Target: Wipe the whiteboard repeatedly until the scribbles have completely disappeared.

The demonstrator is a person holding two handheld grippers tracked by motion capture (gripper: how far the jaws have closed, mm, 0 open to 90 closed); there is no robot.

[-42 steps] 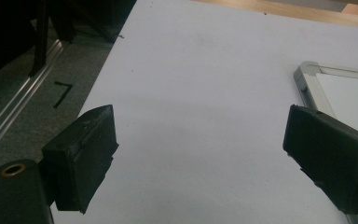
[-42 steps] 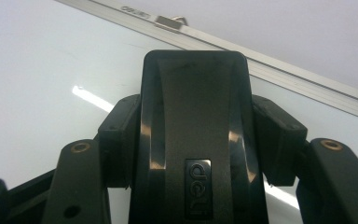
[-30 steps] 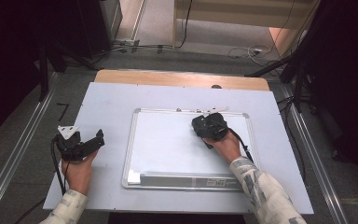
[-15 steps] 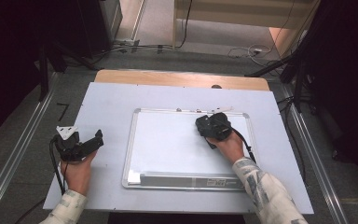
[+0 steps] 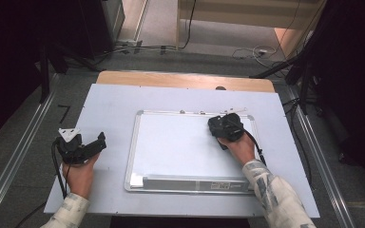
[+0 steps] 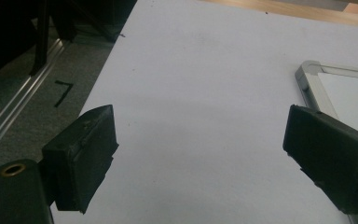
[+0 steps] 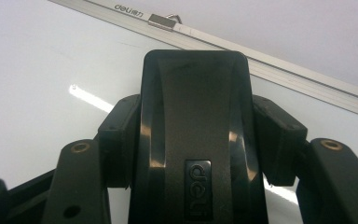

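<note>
A white whiteboard point(image 5: 180, 147) with a silver frame lies flat on the pale table sheet point(image 5: 109, 104). My right gripper point(image 5: 222, 124) is over the board's far right corner, shut on a black board eraser point(image 7: 196, 116) that carries a "deli" label. Its fingers point(image 7: 117, 140) clamp the eraser's two sides, just short of the board's top frame point(image 7: 279, 63). My left gripper point(image 5: 99, 141) rests in a hand on the sheet left of the board. It is open, with nothing between its jaws point(image 6: 200, 154); the board's near corner point(image 6: 310, 74) lies to its right.
The sheet covers a wooden table whose bare edge point(image 5: 185, 80) shows at the back. Metal rails point(image 5: 16, 156) run along both sides on the floor, with cables point(image 5: 261, 50) beyond the table. A tray strip point(image 5: 190, 183) lines the board's near edge.
My right gripper has slid a little to the right along the board's top edge with the eraser in it. The left gripper has stayed put.
</note>
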